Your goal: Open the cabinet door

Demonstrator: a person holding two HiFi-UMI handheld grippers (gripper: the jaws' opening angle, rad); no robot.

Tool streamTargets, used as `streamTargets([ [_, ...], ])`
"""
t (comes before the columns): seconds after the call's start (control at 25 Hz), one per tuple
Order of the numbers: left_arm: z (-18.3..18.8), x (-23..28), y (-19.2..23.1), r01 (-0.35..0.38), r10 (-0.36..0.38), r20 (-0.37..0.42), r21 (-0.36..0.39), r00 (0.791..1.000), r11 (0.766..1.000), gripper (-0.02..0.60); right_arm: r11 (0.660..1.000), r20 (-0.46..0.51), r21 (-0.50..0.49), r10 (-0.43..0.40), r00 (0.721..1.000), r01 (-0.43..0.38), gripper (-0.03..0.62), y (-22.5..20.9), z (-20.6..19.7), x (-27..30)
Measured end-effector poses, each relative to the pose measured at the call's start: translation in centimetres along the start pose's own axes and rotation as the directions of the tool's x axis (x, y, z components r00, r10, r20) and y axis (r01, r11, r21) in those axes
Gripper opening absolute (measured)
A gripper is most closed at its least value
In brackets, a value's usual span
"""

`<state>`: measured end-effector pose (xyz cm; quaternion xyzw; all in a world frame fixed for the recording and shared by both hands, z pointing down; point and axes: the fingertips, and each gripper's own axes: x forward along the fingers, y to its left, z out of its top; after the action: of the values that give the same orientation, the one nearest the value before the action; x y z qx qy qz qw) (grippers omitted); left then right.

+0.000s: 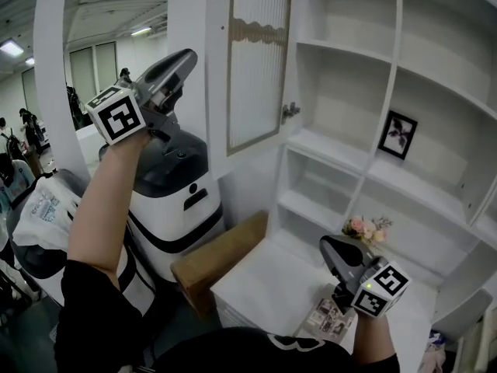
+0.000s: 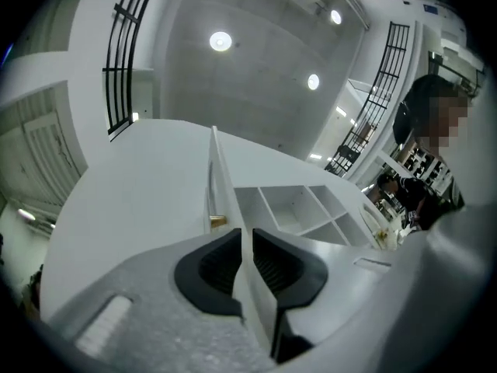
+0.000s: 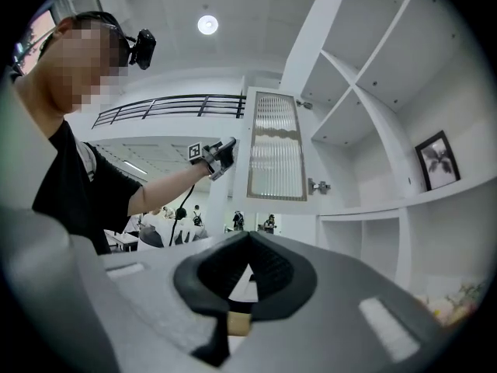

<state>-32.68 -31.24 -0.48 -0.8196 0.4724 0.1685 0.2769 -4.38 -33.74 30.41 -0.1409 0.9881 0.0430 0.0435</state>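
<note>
A white shelf unit (image 1: 398,53) fills the frame from 12 to 4 o'clock, its ribbed-glass cabinet door (image 1: 258,61) standing open at 12. At 10 o'clock the raised left gripper (image 1: 186,59) has its fingers clamped on the door's free edge. At 5 o'clock, above the desk (image 1: 264,278), the right gripper (image 1: 330,245) shows fingers closed on nothing.

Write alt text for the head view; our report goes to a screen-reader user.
The raised left gripper clamps the edge of an open cabinet door with a ribbed glass panel, beside white shelves holding a framed picture. The right gripper, shut and empty, hangs low over a white tabletop.
</note>
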Motion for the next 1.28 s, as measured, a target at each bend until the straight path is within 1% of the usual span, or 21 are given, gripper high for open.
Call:
streamTargets([
  [0.04,0.1,-0.7,-1.2,0.003,-0.003,-0.007,0.025,1.0,1.0,0.046,1.0,0.0,-0.001,0.001,1.0,-0.001,0.002,0.4,0.1,-0.2],
  [0.12,-0.4,-1.8,-4.3,0.022,-0.021,-0.019,0.036,1.0,0.999,0.046,1.0,0.003,-0.001,0.001,1.0,-0.001,0.002,1.1,0.3,-0.7],
  [0.24,-3.3,-3.2,-10.7,0.091,-0.092,-0.066,-0.017,0.994,0.996,0.046,1.0,0.02,0.002,-0.001,1.0,0.001,0.002,2.1,0.8,-2.1],
  [0.32,-6.2,-4.1,-15.3,0.134,-0.143,-0.108,-0.086,0.984,0.987,0.046,1.0,0.033,0.005,-0.003,0.999,0.003,0.002,2.8,1.2,-2.9],
  [0.44,-11.3,-6.1,-21.8,0.15,-0.189,-0.157,-0.229,0.969,0.962,0.044,1.0,0.041,0.008,-0.006,0.999,0.006,0.002,4.4,1.3,-4.3],
  [0.52,-14.4,-7.6,-25.7,0.137,-0.2,-0.186,-0.305,0.962,0.942,0.044,1.0,0.047,0.007,-0.01,0.999,0.009,0.002,5.6,1.1,-5.3],
  [0.64,-18.1,-9.3,-30.1,0.083,-0.186,-0.233,-0.391,0.955,0.917,0.025,1.0,0.037,0.011,-0.023,0.999,0.022,0.002,6.9,0.1,-6.8],
  [0.72,-19.9,-10.1,-32.7,0.057,-0.189,-0.251,-0.453,0.949,0.889,0.011,0.999,0.027,0.034,-0.039,0.999,0.038,0.002,7.5,-0.7,-8.0],
  [0.8,-21.3,-10.7,-35.5,0.058,-0.214,-0.262,-0.497,0.941,0.866,0.011,0.997,0.023,0.055,-0.056,0.998,0.055,0.002,8.2,-1.5,-9.4],
  [0.92,-22.2,-11.7,-39.3,0.074,-0.245,-0.263,-0.526,0.933,0.847,0.009,0.994,0.014,0.081,-0.078,0.997,0.077,0.002,9.3,-2.9,-11.3],
  [1.0,-22.4,-12.4,-41.4,0.088,-0.267,-0.267,-0.536,0.926,0.84,0.009,0.991,0.007,0.105,-0.088,0.996,0.087,0.002,9.9,-3.9,-12.3],
  [1.04,-22.6,-12.7,-42.3,0.093,-0.276,-0.274,-0.534,0.921,0.841,0.009,0.989,0.007,0.114,-0.091,0.996,0.09,0.002,10.3,-4.2,-12.8],
  [1.2,-23.1,-13.3,-44.8,0.108,-0.297,-0.317,-0.499,0.901,0.86,0.009,0.985,0.031,0.139,-0.112,0.993,0.107,0.002,11.4,-4.8,-15.0],
  [1.28,-23.0,-13.3,-45.8,0.126,-0.312,-0.307,-0.502,0.899,0.856,0.009,0.981,0.052,0.151,-0.134,0.99,0.125,0.002,11.6,-4.8,-16.2],
])
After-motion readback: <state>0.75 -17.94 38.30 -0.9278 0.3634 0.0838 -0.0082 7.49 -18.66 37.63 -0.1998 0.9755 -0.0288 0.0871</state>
